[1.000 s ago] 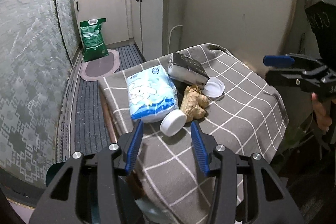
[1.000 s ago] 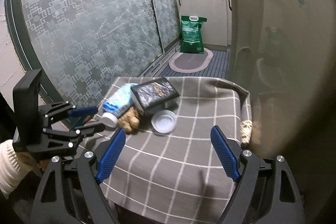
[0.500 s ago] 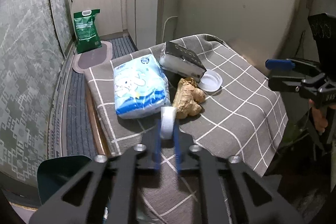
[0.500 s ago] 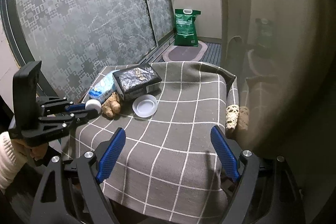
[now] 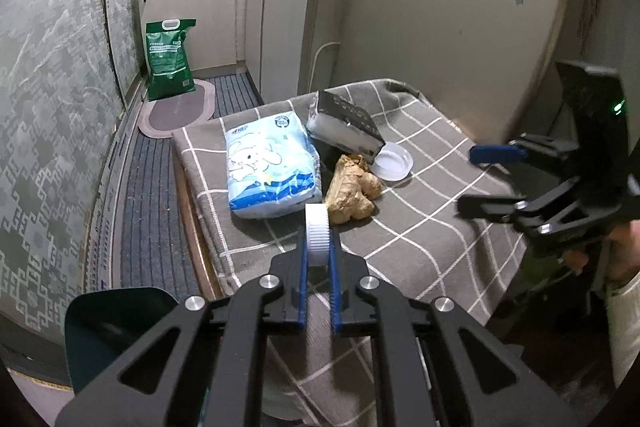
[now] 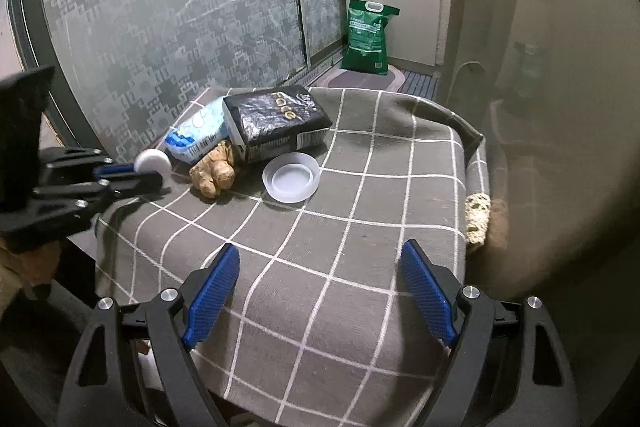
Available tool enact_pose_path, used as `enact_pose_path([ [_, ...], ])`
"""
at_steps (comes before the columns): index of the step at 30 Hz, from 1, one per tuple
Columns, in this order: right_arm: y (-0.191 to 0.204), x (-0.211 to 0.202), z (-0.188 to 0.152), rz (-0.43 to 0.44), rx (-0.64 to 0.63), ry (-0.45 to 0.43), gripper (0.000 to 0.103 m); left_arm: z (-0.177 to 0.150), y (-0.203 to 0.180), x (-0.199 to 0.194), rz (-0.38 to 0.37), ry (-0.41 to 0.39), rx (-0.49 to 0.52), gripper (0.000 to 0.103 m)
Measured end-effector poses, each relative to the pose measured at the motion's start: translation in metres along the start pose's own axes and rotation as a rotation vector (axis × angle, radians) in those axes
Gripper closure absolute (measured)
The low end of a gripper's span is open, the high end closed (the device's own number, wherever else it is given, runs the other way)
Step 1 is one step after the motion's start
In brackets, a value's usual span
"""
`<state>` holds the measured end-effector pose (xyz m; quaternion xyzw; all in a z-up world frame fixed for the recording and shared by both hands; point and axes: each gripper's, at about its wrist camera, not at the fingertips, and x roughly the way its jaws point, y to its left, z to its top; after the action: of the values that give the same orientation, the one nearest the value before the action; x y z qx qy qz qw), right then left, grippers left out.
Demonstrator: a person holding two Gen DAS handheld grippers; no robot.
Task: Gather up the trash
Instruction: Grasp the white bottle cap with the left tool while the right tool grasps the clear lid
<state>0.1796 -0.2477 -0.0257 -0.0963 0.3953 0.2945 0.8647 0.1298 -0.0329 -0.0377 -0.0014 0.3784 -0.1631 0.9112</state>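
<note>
My left gripper (image 5: 318, 247) is shut on a white ribbed bottle cap (image 5: 317, 233), held on edge above the near left edge of the grey checked tablecloth (image 5: 420, 227); it also shows in the right wrist view (image 6: 132, 175) with the cap (image 6: 152, 161). On the cloth lie a ginger root (image 5: 352, 189), a light blue tissue pack (image 5: 270, 167), a black packet (image 5: 346, 125) and a clear plastic lid (image 5: 394, 161). My right gripper (image 6: 320, 299) is open and empty over the cloth's near edge.
A dark green bin (image 5: 116, 323) sits low at the left below my left gripper. A fridge (image 5: 460, 35) stands behind the table. A green bag (image 5: 170, 59) and a floor mat (image 5: 180, 111) lie by the white cabinets (image 5: 280, 7). A patterned glass door (image 6: 180, 27) lines one side.
My left gripper closed on the white cap and has lifted it off the cloth, drawing back toward the table's edge. My right gripper stayed open and moved closer over the cloth.
</note>
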Motion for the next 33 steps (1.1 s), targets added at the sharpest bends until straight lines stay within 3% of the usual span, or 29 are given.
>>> enact_pose_path([
  [5,0.006,0.014,0.009,-0.004,-0.011,0.005,0.020,0.003,0.004,-0.014,-0.015,-0.032,-0.041,0.093],
  [13,0.014,0.034,0.021,-0.018,-0.024,0.020,0.039,-0.001,0.019,-0.032,-0.019,-0.056,-0.086,0.093],
  [19,0.016,0.046,0.031,-0.028,-0.015,0.011,0.041,-0.007,0.034,-0.046,-0.018,-0.071,-0.107,0.093],
  [21,0.018,0.048,0.033,-0.037,-0.013,0.010,0.045,-0.009,0.038,-0.049,-0.014,-0.074,-0.114,0.093],
  [25,0.018,0.049,0.037,-0.050,0.003,0.019,0.063,-0.015,0.052,-0.055,-0.006,-0.078,-0.134,0.093],
  [33,0.025,0.037,0.032,-0.096,0.002,0.060,0.064,-0.029,0.081,-0.062,0.026,-0.083,-0.167,0.093],
])
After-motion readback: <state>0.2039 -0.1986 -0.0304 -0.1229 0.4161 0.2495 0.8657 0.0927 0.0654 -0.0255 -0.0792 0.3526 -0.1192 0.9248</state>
